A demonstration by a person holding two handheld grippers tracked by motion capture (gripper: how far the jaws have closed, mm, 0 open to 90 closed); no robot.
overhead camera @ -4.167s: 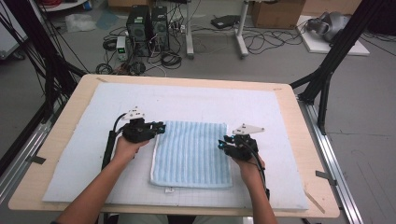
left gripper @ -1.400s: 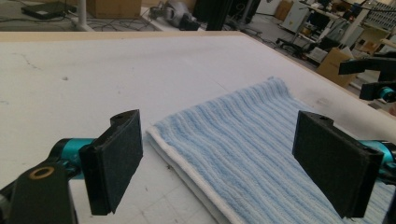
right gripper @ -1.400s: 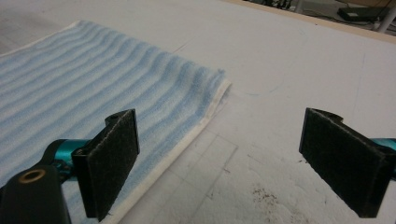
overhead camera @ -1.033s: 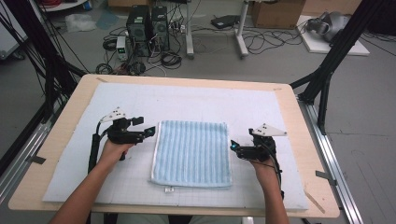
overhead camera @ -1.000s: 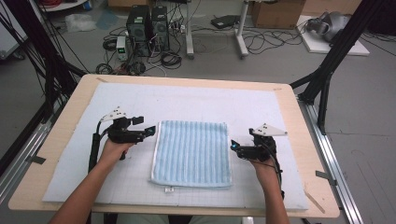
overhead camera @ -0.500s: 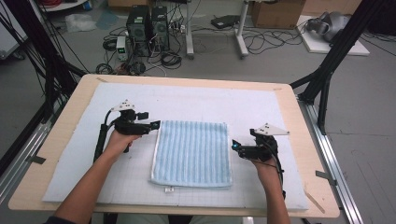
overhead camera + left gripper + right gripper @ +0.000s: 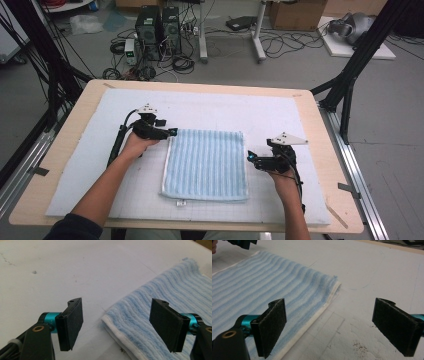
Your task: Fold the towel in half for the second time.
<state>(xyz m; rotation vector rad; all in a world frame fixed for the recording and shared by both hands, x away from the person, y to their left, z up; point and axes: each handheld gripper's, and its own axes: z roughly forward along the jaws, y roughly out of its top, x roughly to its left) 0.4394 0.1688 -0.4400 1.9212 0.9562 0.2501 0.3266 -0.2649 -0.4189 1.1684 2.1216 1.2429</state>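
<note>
In the high view, a folded blue striped towel (image 7: 206, 165) lay flat at the middle of the frame on the white mat (image 7: 250, 110) that covered the table (image 7: 325, 125). The left gripper (image 7: 170, 132) sat at the towel's upper left corner, and the right gripper (image 7: 251, 158) waited just beside its right edge, halfway down. Neither held any cloth.

In the left gripper view, the jaws stood wide but had just been closing in, with the towel's white-hemmed corner (image 7: 112, 322) low in the frame between them, not yet pinched; one pad (image 7: 72, 322) hung over bare mat, the other over the cloth.

In the right gripper view, the jaws gaped fully and held nothing, the towel's far corner (image 7: 334, 285) above centre and its hemmed edge running down to the lower left.

Judging from this, the towel was already folded at least once, and the next fold had barely begun: both grips and the lift remained.
</note>
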